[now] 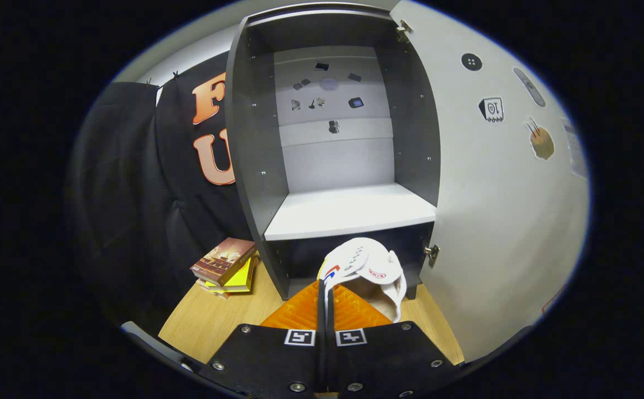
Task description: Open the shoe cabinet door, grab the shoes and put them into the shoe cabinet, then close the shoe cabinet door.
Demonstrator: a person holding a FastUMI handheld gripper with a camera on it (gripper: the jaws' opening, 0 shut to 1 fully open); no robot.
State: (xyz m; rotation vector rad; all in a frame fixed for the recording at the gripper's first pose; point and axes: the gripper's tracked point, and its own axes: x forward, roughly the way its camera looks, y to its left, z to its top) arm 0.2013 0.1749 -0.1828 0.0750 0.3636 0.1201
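wooden tabletop (pixel 205 321) carries a dark shoe cabinet (pixel 255 166) with its door (pixel 499 221) swung open to the right and a bare white shelf (pixel 349 213) inside. gripper (pixel 324 302) fingers pressed together, pinching a white shoe (pixel 369 269) just ahead of the cabinet's lower compartment. stacked books (pixel 225 266) lie near the cabinet's left front corner.

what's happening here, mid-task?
The gripper is shut on a white shoe, both fingers pinching its edge and holding it up in front of the shoe cabinet. The cabinet door is swung wide open to the side. The white shelf is bare; the shoe is not yet inside. A stack of books sits beside the cabinet.
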